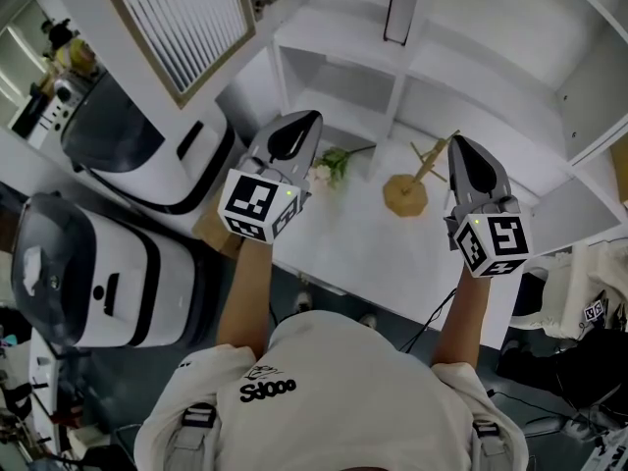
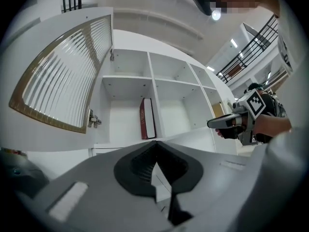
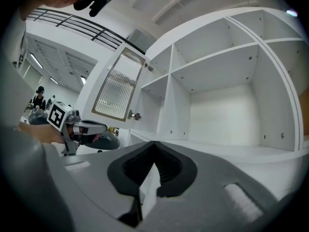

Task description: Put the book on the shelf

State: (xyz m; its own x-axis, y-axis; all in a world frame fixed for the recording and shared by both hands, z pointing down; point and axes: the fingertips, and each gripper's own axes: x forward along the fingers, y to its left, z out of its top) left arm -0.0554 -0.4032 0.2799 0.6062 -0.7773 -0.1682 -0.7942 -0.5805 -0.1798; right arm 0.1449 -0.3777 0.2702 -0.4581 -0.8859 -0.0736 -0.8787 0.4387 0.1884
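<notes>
Left gripper view: the book (image 2: 147, 118) stands upright at the right edge of its shelf (image 2: 126, 76) compartment, straight ahead of my left tongs (image 2: 155, 142), the nearer pair. Those and my right tongs (image 3: 154, 143) are closed, empty.

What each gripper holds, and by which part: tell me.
Nothing is held. The left gripper and the right gripper are both shut and empty; the book stands upright in the shelf, untouched.

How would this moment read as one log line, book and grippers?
book: upright on shelf | left gripper: shut, empty | right gripper: shut, empty
</notes>
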